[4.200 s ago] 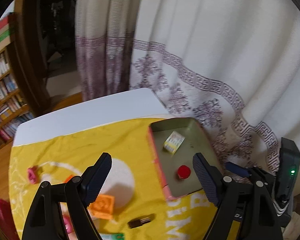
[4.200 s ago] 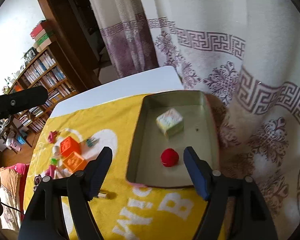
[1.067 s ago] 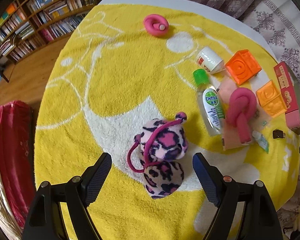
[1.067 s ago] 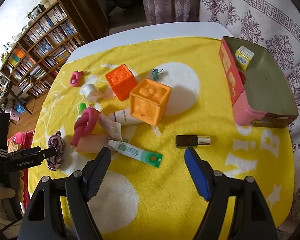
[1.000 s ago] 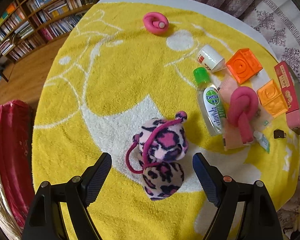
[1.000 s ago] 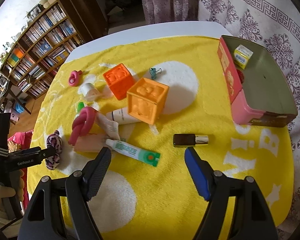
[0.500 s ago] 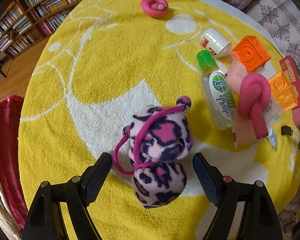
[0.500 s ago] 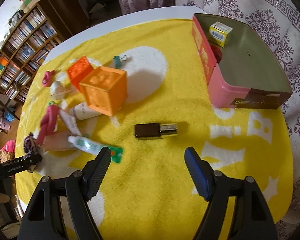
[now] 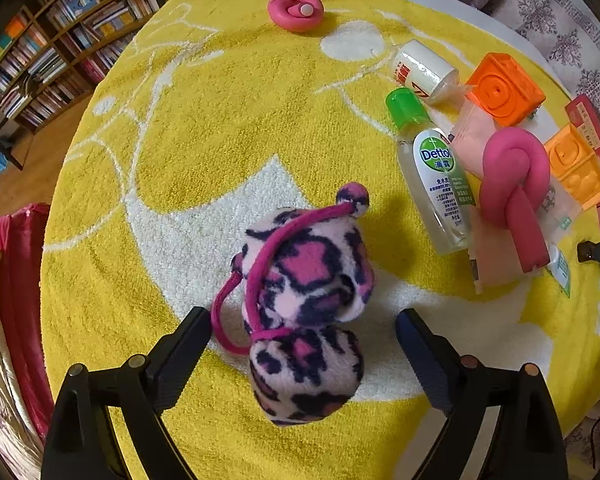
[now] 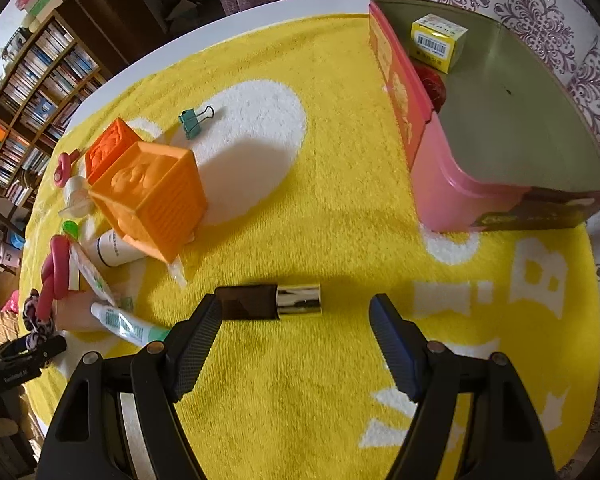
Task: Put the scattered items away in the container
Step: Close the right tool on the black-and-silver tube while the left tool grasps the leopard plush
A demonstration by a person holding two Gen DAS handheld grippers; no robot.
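Two tools noted. Left tool (image 9: 302, 334) opening wide over leopard plush (image 9: 304, 292), untouched, lower centre. Right tool (image 10: 296, 320) wide open, empty, above lipstick tube (image 10: 268, 301). Pink container (image 10: 440, 184) upper right, red item half hidden inside.

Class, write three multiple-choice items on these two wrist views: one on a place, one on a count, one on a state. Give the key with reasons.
1. Where does the yellow barcode box lie?
A. inside the pink tin
B. on the yellow towel
C. on an orange cube

2. How many orange embossed cubes are on the towel?
A. one
B. two
C. four

3. How is the left gripper with the leopard-print plush pouch?
A. clamped on it
B. its jaws are opening, on either side of it, not pressing
C. far from it

Key: 1 A, it sits on the tin's floor. 2 B, two cubes show side by side. 3 B, gaps show beside both pads.
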